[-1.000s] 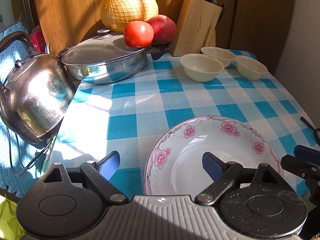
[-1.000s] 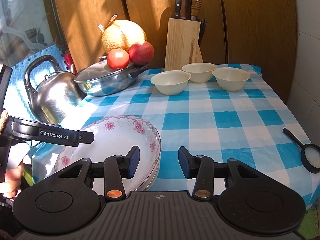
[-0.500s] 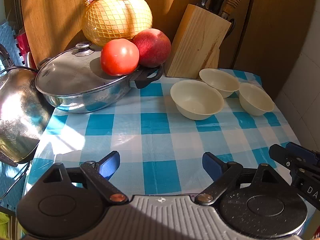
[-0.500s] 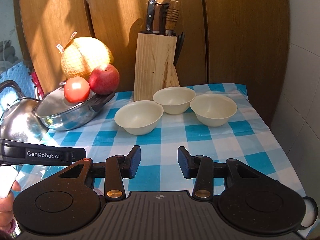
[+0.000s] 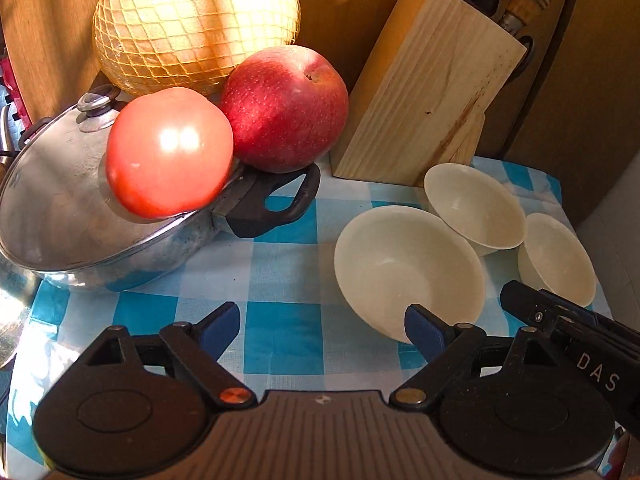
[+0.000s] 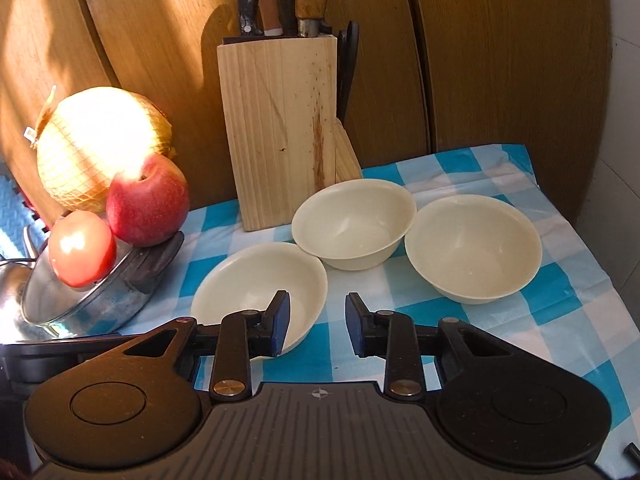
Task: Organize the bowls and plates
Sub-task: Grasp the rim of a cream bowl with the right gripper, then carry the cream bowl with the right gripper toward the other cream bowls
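On the far right of the checked surface point(image 6: 560, 320), before the knife block point(image 6: 280, 136), sit three cream bowls. Both grippers hover empty: left gripper point(image 5: 320, 328) with jaws wide, right gripper point(image 6: 318, 320) narrower. The nearest bowl point(image 6: 256, 280) looks the target; its rim should pass squarely between the jaws, clear of the middle bowl point(image 6: 352, 220) touching it.

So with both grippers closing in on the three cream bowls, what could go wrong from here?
The near bowl touches the middle bowl, so lifting it may jostle that one. The tomato and apple perch on the pot, so a bump from the left gripper could roll them off.
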A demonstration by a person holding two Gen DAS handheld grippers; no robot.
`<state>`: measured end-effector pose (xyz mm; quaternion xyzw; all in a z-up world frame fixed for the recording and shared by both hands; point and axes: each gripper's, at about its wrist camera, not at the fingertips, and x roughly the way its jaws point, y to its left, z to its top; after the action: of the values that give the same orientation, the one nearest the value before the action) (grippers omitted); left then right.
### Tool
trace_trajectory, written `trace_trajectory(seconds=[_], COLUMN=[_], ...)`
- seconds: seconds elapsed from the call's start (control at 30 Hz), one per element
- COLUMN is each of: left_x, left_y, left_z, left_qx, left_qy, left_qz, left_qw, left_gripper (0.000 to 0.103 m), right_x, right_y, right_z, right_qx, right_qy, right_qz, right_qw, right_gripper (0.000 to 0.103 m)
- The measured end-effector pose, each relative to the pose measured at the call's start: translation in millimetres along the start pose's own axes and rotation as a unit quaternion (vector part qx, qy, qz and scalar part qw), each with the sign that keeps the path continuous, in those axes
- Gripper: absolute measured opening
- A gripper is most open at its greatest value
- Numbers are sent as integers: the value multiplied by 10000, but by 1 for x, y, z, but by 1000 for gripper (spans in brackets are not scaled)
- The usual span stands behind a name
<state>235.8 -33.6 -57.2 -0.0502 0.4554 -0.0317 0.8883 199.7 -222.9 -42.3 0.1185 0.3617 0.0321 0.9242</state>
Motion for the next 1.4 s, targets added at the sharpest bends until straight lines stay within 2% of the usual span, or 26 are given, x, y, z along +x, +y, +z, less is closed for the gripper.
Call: trace_trajectory(seconds=[0.2,0.23,0.37,0.47,0.57,0.67,0.83,1.0,1.17,1.3,1.4], left_x=[27,31,44,47,45,39,14,-3,-16,-14,-16], left_y=[-6,-6,-8,-10,-9,-9,-16,-4,1,-2,1], left_z=[7,6,5,4,4,2,-19,-35,-47,-51,-47], left_qx=[6,11,87,112,136,195,691,505,459,539,447], left_qy=[180,218,464,525,575,619,579,803,810,817,779], left_qz=[66,73,-62,-81,-117,-200,-84,-275,-301,-154,-185], left_qw=[9998,9997,9989,9985,9982,9977,9959,9951,9952,9951,9958], left_gripper=[82,79,45,33,26,26,26,26,26,27,28], right_x=[32,37,48,49,48,42,21,0,-13,-11,-19], right_y=[-8,-9,-7,-4,-7,-6,5,9,14,13,11], right_z=[4,4,3,1,2,0,-12,-27,-38,-44,-42], right_qx=[322,363,380,347,515,496,180,9,-150,-286,-394], right_qy=[411,483,674,739,832,895,995,1116,1161,1165,982], right_qz=[111,155,269,328,499,614,669,741,787,521,368], right_qw=[9986,9981,9966,9961,9939,9929,9926,9910,9900,9914,9937], right_gripper=[22,21,16,14,14,14,14,14,16,27,35])
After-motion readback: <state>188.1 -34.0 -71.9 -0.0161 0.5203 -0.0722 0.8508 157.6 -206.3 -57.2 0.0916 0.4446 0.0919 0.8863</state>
